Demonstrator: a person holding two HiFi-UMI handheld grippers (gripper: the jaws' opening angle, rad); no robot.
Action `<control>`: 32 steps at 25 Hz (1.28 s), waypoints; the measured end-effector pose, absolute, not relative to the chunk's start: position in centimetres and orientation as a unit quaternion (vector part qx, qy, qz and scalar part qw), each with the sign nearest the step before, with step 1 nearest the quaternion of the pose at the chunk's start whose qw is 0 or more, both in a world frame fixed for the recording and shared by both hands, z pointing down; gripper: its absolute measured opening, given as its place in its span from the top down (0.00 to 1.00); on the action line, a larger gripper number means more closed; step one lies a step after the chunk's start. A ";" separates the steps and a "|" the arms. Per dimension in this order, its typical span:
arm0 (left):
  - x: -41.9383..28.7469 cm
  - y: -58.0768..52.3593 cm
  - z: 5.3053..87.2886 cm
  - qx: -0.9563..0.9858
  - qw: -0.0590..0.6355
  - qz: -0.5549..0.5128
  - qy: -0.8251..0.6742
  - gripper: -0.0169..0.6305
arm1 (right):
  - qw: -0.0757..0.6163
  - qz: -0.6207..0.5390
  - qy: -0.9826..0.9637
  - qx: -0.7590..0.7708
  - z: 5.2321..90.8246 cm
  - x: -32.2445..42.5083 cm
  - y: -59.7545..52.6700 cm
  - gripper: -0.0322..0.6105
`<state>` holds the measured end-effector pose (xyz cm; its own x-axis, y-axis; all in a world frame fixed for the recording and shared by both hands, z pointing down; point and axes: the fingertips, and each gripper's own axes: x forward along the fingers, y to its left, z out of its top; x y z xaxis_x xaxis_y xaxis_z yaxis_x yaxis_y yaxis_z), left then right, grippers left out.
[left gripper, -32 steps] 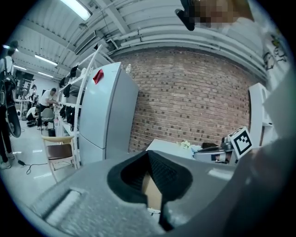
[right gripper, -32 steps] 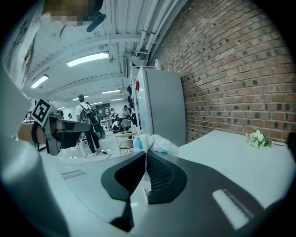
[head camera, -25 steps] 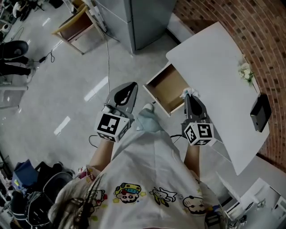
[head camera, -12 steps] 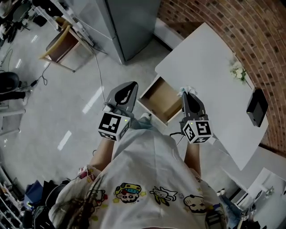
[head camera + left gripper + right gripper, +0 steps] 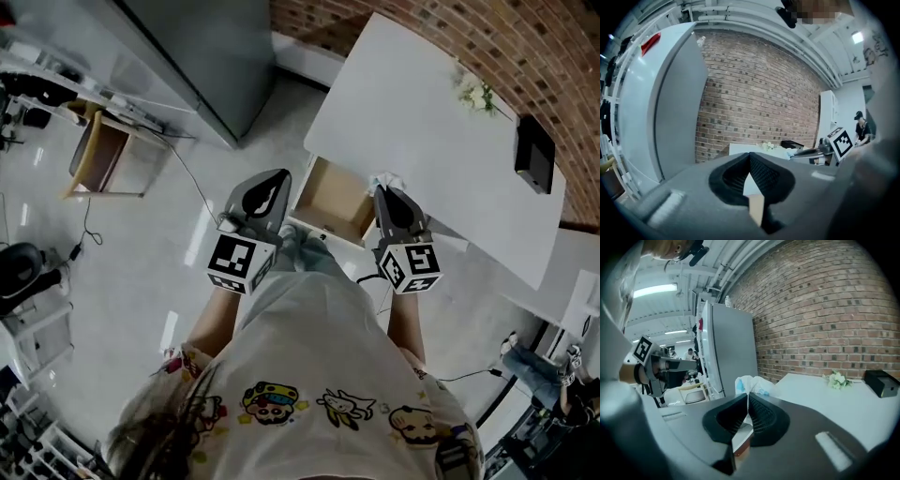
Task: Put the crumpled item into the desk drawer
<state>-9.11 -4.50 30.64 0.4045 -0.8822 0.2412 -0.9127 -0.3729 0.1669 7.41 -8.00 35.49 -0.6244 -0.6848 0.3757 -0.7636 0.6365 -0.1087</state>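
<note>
The crumpled item (image 5: pixel 391 180), white with a bit of blue, sticks out past the tips of my right gripper (image 5: pixel 382 190), which is shut on it. In the right gripper view the crumpled item (image 5: pixel 749 383) bulges just beyond the closed right gripper (image 5: pixel 748 394). It hovers at the right edge of the open wooden drawer (image 5: pixel 333 192), under the front of the white desk (image 5: pixel 422 112). My left gripper (image 5: pixel 265 187) is shut and empty, left of the drawer over the floor. In its own view the left gripper (image 5: pixel 750 154) points at the brick wall.
A black box (image 5: pixel 532 155) and small white flowers (image 5: pixel 473 94) lie at the desk's far side by the brick wall. A tall grey cabinet (image 5: pixel 202 47) stands left of the desk. A wooden shelf unit (image 5: pixel 98 155) sits further left. A person (image 5: pixel 860 126) stands far off.
The head view has swung, so the desk and drawer now lie more squarely ahead. Both grippers keep their places by the drawer; the right one still holds the crumpled item.
</note>
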 end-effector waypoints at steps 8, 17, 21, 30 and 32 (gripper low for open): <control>-7.2 -5.2 32.5 0.871 0.144 0.073 -0.465 0.97 | 0.153 0.151 -0.857 0.469 37.4 8.1 -6.2 0.93; -5.2 -5.5 35.1 0.889 0.162 0.093 -0.418 0.97 | 0.173 0.166 -0.839 0.489 39.2 9.2 -4.8 0.93; -4.5 -5.9 36.6 0.891 0.168 0.098 -0.411 0.97 | 0.183 0.174 -0.834 0.490 40.9 9.8 -4.7 0.93; -3.1 -5.9 41.7 0.892 0.185 0.137 -0.390 0.97 | 0.192 0.200 -0.825 0.493 45.0 10.7 -5.4 0.93; -3.2 -6.2 42.9 0.890 0.187 0.144 -0.389 0.97 | 0.194 0.204 -0.823 0.493 46.1 10.8 -5.8 0.93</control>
